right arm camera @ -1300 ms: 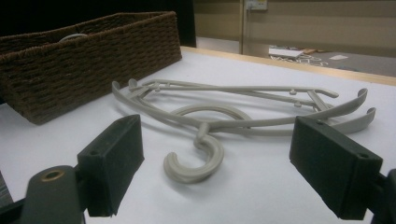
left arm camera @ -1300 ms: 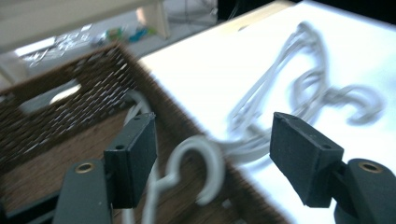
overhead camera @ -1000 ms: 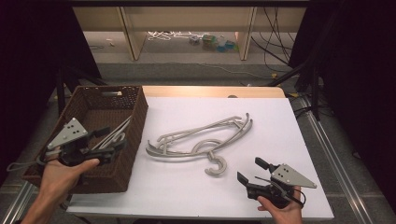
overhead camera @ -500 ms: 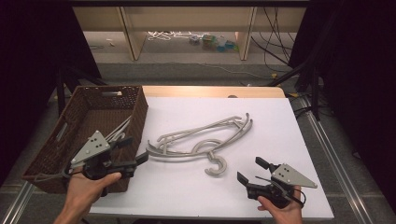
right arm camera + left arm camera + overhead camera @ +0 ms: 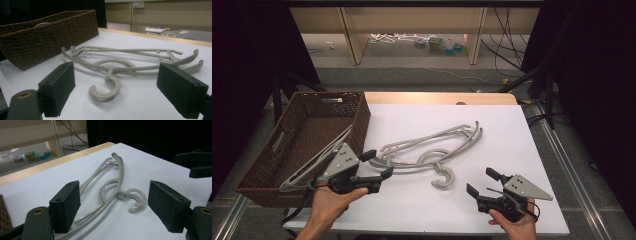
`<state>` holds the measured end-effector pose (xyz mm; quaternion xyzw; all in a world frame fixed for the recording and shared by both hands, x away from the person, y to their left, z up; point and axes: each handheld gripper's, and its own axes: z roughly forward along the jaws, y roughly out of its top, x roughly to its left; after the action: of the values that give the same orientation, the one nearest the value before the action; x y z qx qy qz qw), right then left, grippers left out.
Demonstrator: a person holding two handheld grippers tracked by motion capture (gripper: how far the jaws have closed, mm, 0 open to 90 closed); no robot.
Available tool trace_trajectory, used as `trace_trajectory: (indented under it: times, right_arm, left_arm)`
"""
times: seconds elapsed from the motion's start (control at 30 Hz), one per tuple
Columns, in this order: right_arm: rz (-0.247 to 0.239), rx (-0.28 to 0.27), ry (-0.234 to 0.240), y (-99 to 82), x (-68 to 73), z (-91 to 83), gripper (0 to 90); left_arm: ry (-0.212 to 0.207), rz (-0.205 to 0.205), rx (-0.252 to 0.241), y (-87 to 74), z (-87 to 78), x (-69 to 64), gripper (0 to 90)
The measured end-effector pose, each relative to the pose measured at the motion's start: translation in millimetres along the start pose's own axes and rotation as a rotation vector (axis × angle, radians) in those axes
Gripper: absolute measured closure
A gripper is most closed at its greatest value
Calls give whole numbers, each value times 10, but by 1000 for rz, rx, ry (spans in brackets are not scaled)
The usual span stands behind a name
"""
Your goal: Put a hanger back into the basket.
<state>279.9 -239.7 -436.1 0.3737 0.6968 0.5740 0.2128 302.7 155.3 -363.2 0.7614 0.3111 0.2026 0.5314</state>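
Nearest the person, the right gripper point(image 5: 482, 183) rests low on the white worktop point(image 5: 512, 140), its fingers point(image 5: 182, 87) spread wide with nothing between them. Across from it the left gripper point(image 5: 378, 164) is held just above the worktop beside the basket point(image 5: 319, 107), fingers point(image 5: 66, 206) likewise spread apart and empty, pointing at the near end of the hangers point(image 5: 432, 147). The hangers are pale grey-beige plastic, at least two stacked loosely on each other, lying flat in the middle of the worktop between the two grippers. Their slim curved arms run from near the left gripper away to upturned tips at the far right. One round hook point(image 5: 443, 177) juts toward the right gripper; another loops back over the stack. One more hanger point(image 5: 319, 157) leans out of the brown wicker basket, which sits at the worktop's left edge.
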Motion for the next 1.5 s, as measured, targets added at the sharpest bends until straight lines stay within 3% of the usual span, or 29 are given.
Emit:
trace_trajectory:
  times: [0.03, 0.07, 0.1, 0.27, 0.3, 0.37, 0.43, 0.5, 0.77, 0.9, 0.93, 1.03, 1.07, 1.1, 1.13, 1.17, 1.23, 1.27, 1.3, 1.33, 1.37, 1.4, 1.43, 1.5]
  right_arm:
    - [0, 33, -6, 11, 4, -17, 159]
    - [-2, 18, -4, 7, 4, -3, 160]
    - [-5, 24, 3, 8, 6, 2, 160]
    - [-15, 29, -1, 10, 12, -5, 160]
    - [-6, 6, 10, 4, 13, 11, 160]
    - [-11, 18, 7, 10, 8, -6, 160]
    - [-15, 34, -9, 16, 12, -23, 160]
    - [-13, 29, -9, 14, 12, -23, 160]
    - [-14, 20, 2, 15, 22, -20, 160]
    - [-16, 23, -5, 13, 27, -19, 160]
    - [-9, 26, -3, 16, 30, -20, 160]
    - [-16, 21, 8, 23, 31, 9, 159]
    - [-30, 23, -1, 26, 34, 16, 159]
    - [-25, 16, 13, 16, 44, 36, 159]
    - [-22, 20, 16, 11, 49, 37, 159]
    - [-25, 25, 14, 10, 48, 32, 159]
    - [-24, 41, 8, 25, 61, 9, 159]
    - [-23, 10, 18, 21, 65, 28, 159]
    - [-32, 40, 9, 35, 69, 3, 159]
    - [-32, 24, 15, 31, 73, 11, 160]
    - [-36, 26, 13, 29, 74, 12, 160]
    - [-41, 30, 6, 25, 74, 11, 160]
    - [-42, 33, 8, 26, 72, 11, 159]
    - [-38, 30, 10, 27, 73, 11, 160]
  left_arm:
    - [-4, 7, 7, 11, 49, -35, 258]
    - [0, 24, 10, 17, 93, -57, 258]
    - [-4, 12, 14, 10, 144, -69, 259]
    - [-13, 6, 59, -45, 393, -13, 253]
    - [-13, 2, 66, -52, 434, -11, 253]
    - [-15, 30, 80, -67, 515, 11, 253]
    - [2, 33, 86, -91, 590, 62, 252]
    - [6, 51, 84, -102, 629, 77, 245]
    - [-4, 37, 102, -128, 705, 91, 221]
    - [5, 65, 107, -98, 734, 67, 211]
    - [1, 94, 127, -80, 750, 54, 210]
    - [-18, 76, 154, -93, 827, 22, 212]
    - [-23, 106, 195, -93, 843, 38, 213]
    - [-22, 110, 207, -95, 868, 33, 213]
    - [-27, 90, 185, -98, 899, 20, 214]
    - [-41, 113, 211, -67, 920, 25, 224]
    - [-65, 112, 224, -33, 991, 4, 243]
    - [-60, 126, 246, -18, 1038, 0, 247]
    - [-49, 158, 260, -7, 1082, 5, 245]
    - [-45, 156, 252, -3, 1117, 9, 252]
    - [-64, 116, 246, -3, 1177, 23, 267]
    - [-60, 128, 265, 1, 1208, 20, 284]
    - [-56, 173, 293, 5, 1251, 20, 270]
    - [-68, 150, 298, -10, 1313, 29, 263]
